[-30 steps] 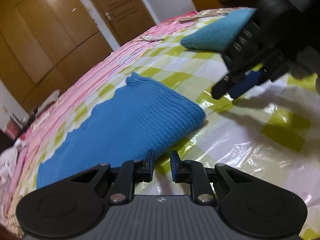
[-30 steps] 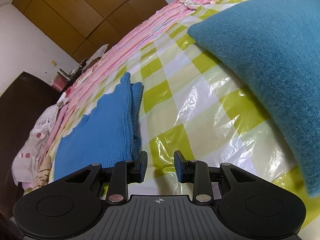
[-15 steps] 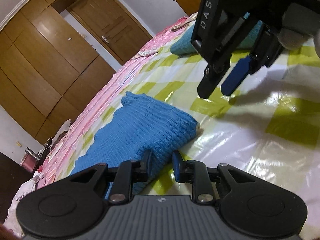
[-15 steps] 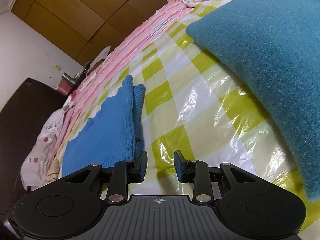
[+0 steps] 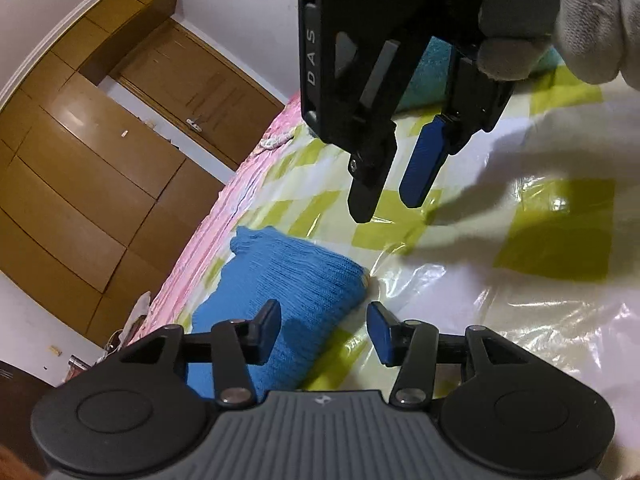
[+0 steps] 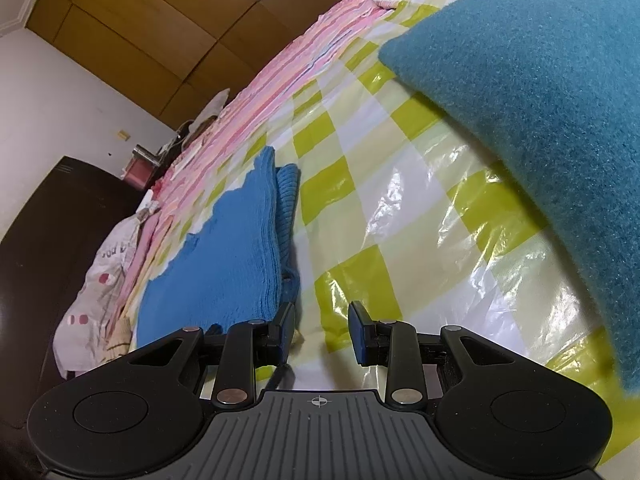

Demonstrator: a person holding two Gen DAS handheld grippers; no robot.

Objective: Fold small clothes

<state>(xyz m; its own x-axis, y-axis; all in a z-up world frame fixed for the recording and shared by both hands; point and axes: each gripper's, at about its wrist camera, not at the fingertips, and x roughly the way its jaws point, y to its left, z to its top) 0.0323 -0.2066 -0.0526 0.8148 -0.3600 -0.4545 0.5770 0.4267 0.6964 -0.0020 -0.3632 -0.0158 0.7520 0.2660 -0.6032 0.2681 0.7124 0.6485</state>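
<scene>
1. Lying folded on the left of the bed's checked plastic sheet point(image 5: 460, 312), the blue knit garment point(image 5: 296, 280) was seen.
2. The left tool point(image 5: 324, 328) was found with its jaws parted, having just been opening; the garment's folded edge lay beyond them, gripped by neither.
3. The right tool point(image 5: 390, 196) was held above the sheet, jaws slightly apart, nothing between them.
4. A teal cushion point(image 6: 552, 92) was seen farthest right.

Black claw point(image 5: 324, 330) w/ blue pads, silver screws, ribbed grey body; other claw point(image 5: 390, 196) marked "DAS"; white glove point(image 5: 580, 32).
</scene>
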